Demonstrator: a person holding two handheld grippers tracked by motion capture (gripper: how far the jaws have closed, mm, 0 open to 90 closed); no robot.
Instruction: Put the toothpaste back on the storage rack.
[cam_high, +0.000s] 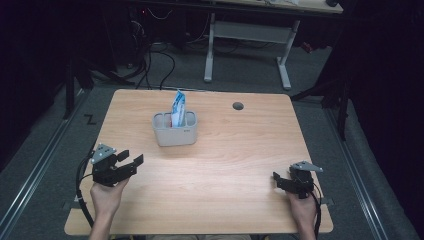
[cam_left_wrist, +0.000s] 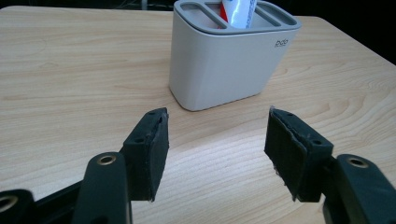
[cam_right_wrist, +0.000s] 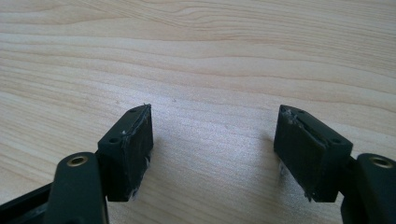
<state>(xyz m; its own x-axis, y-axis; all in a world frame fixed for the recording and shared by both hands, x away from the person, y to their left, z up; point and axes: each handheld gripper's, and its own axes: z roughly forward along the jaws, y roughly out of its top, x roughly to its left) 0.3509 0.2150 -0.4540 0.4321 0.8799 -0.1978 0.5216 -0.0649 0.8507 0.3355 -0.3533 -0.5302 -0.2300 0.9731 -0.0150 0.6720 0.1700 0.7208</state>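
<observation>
A light grey holder (cam_high: 174, 131) with several slots stands on the wooden table (cam_high: 225, 165), a little left of centre toward the back. A blue and white tube (cam_high: 178, 109) sticks up out of it. In the left gripper view the holder (cam_left_wrist: 229, 56) rises beyond the jaws, and the tube (cam_left_wrist: 237, 13) shows red and white in a middle slot. My left gripper (cam_high: 131, 158) is open near the table's left edge, nothing between its jaws. My right gripper (cam_high: 280, 178) is open low over bare wood at the front right, also holding nothing.
A round cable hole (cam_high: 238, 106) sits in the table top at the back right. Behind the table stands a white-legged desk (cam_high: 247, 35) with cables on the floor. Cables trail from both grippers off the front edge.
</observation>
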